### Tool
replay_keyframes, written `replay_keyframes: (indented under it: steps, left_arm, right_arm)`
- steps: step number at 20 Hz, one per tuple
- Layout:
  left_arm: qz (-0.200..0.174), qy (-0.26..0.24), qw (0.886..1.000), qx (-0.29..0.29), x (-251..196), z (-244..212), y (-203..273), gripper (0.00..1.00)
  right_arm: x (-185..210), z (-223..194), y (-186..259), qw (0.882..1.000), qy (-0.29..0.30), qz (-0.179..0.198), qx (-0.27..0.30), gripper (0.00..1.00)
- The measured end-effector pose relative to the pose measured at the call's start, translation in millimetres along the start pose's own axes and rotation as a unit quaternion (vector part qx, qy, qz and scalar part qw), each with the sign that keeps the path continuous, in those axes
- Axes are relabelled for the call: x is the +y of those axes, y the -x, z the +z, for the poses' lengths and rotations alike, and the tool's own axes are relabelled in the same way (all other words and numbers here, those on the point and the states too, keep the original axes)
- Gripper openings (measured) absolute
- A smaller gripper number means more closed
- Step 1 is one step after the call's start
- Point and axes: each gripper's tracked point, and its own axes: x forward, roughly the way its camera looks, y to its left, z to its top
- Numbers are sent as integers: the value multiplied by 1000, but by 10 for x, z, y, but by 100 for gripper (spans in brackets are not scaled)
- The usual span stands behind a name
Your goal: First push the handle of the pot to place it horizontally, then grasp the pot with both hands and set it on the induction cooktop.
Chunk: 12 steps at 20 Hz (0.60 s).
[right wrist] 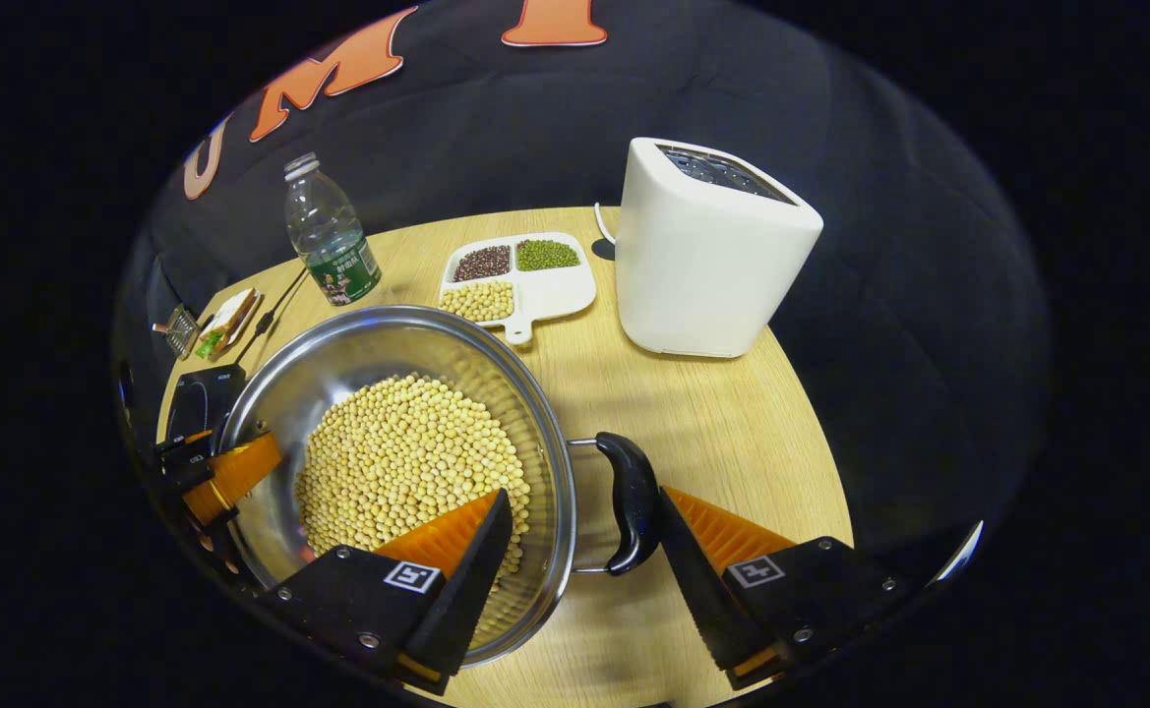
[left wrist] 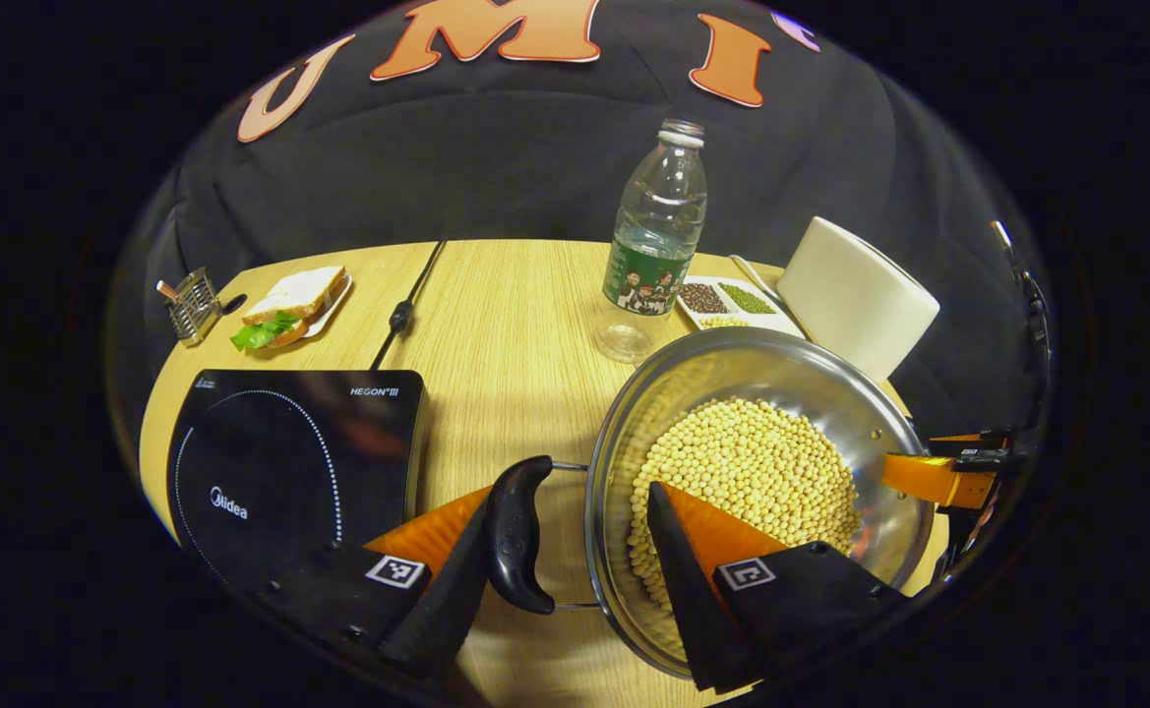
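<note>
- On the round wooden table (right wrist: 732,413) the biggest thing near me is the steel pot (left wrist: 634,413), sitting to the right of the black cooktop (left wrist: 289,462) and not yet on it, with a strip of bare wood between them.
- The pot is heaped with pale beans (right wrist: 407,462), so I judge it heavy; if the two sides rise unevenly it will tilt and spill them.
- Behind it stand a white toaster (right wrist: 712,256), a clear bottle (left wrist: 658,236) and a divided dish (right wrist: 520,275) of beans; a wide swing could knock the bottle, which stands close to the rim.
- My left gripper (left wrist: 575,551) is spread wide and straddles the pot's left side: one finger outside the black handle (left wrist: 517,536), the other inside over the beans. It looks to touch the handle, but I cannot tell that both fingers press yet.
- My right gripper (right wrist: 584,551) mirrors it, open across the wall and the right-hand handle (right wrist: 629,501), one finger beside the handle and one in the beans.
- Both handles look level, so I judge the push done and the grasp in hand.
- The risk: closing on handle and wall together may give a slanted, slipping hold, and the wire loops could let the pot swing.
- The black cable (left wrist: 402,315) near the cooktop might snag my left hand's path.
</note>
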Motion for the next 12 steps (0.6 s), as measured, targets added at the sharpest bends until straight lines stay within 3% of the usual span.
replay_keyframes:
  steps: [5,12]
  left_arm:
    - [8,-16,1000,-12,19,60,-129,91]
    - [24,-43,998,-27,55,114,-263,83]
  right_arm:
    - [-46,-21,-74,1000,-9,-8,5,91]
    - [-130,-26,-151,1000,-10,-29,1,74]
